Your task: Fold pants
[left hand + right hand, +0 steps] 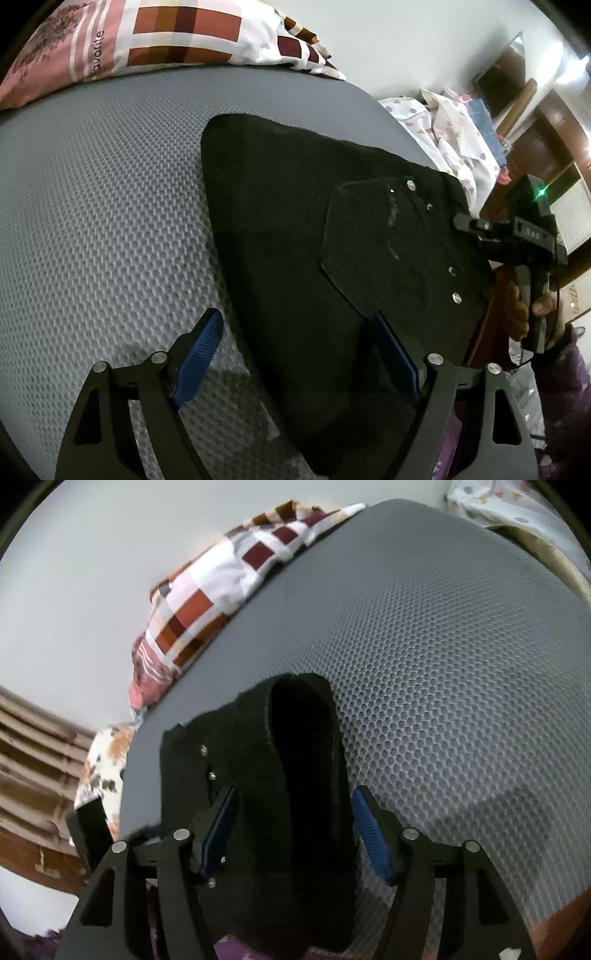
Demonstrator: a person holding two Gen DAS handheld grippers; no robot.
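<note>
On the left of the left wrist view a pink and checked pillow (122, 40) lies at the far edge of the grey mesh mattress (103, 206), and the left gripper (299, 354) hovers with its blue-padded fingers (199, 354) spread wide, holding nothing. One finger is over the mattress, the other over the black pants (314, 229), which lie flat toward the right side. Further right, the right gripper (291, 834) has its fingers partly open around a raised fold of the pants' edge, though I cannot tell whether the pads touch the cloth.
</note>
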